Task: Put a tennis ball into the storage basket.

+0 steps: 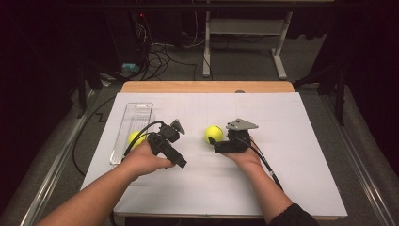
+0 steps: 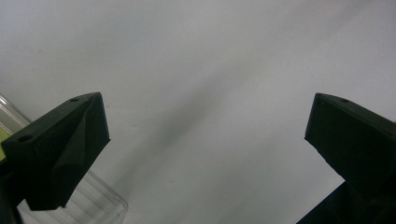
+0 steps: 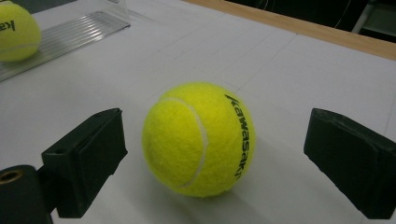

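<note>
Currently, from left to right:
Clear tray (image 1: pixel 136 113): one tennis ball (image 1: pixel 135 138) is held in it, at the near end.
Left gripper (image 2: pixel 205 140): jaws are spread wide over bare white sheet (image 1: pixel 282 155), nothing held.
Second ball (image 3: pixel 198 138): set mid-table, framed between the jaws.
Right gripper (image 3: pixel 215 158): jaws are parted, pads clear of the ball.

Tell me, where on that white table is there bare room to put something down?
The white sheet is bare right of the right gripper and along the far wooden edge. It is crowded at left: clear tray, two tennis balls, left gripper.
</note>
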`<state>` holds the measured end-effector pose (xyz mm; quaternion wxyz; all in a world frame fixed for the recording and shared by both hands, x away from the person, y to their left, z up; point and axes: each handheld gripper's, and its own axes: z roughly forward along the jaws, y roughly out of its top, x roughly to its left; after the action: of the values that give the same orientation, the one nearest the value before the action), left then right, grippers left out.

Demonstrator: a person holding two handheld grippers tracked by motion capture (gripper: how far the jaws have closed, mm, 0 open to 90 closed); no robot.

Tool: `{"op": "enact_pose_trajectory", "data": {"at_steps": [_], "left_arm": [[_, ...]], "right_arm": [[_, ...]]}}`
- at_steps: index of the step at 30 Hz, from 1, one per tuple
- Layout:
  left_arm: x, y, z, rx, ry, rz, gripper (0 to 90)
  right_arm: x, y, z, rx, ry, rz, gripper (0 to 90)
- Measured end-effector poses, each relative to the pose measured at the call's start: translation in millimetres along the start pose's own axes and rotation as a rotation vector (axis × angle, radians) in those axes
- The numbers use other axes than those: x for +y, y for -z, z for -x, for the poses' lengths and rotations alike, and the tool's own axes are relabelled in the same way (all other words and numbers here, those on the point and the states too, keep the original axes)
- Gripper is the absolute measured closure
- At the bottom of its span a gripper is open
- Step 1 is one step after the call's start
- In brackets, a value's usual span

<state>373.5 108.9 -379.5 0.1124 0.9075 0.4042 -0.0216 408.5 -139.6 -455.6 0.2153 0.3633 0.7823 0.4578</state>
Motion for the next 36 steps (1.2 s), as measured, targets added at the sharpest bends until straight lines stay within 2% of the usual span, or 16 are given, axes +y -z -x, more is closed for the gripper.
{"op": "enact_pose_trajectory", "data": {"at_steps": [9, 15, 19, 22, 27, 33, 36], "left_arm": [[-0.4, 0.1, 0.6, -0.004, -0.006, 0.001, 0.7], [-0.4, 0.1, 0.4, -0.005, -0.007, 0.002, 0.6], [-0.1, -0.4, 0.5, -0.008, -0.009, 0.0, 0.7], [0.7, -1.2, 1.5, -0.005, -0.012, -0.001, 0.6], [0.8, -1.0, 3.8, -0.012, -0.017, 0.009, 0.7], [-2.5, -1.4, 4.4, -0.017, -0.015, 0.018, 0.7], [-4.3, -1.9, 4.8, -0.016, -0.018, 0.016, 0.7]], "right_arm": [[0.4, -18.4, -0.2, 0.016, -0.012, -0.082, 14.6], [-1.0, -24.6, -0.2, 0.031, -0.023, -0.106, 18.1], [-0.9, -25.4, -1.2, 0.056, -0.031, -0.109, 25.2], [-0.8, -25.0, -2.9, 0.052, -0.018, -0.11, 26.2], [-1.6, -19.2, -6.6, 0.042, 0.001, -0.112, 26.6], [-0.1, 4.9, -13.5, 0.046, 0.027, -0.069, 26.7], [-1.3, 15.5, -17.1, 0.044, 0.023, -0.052, 26.7]]}}
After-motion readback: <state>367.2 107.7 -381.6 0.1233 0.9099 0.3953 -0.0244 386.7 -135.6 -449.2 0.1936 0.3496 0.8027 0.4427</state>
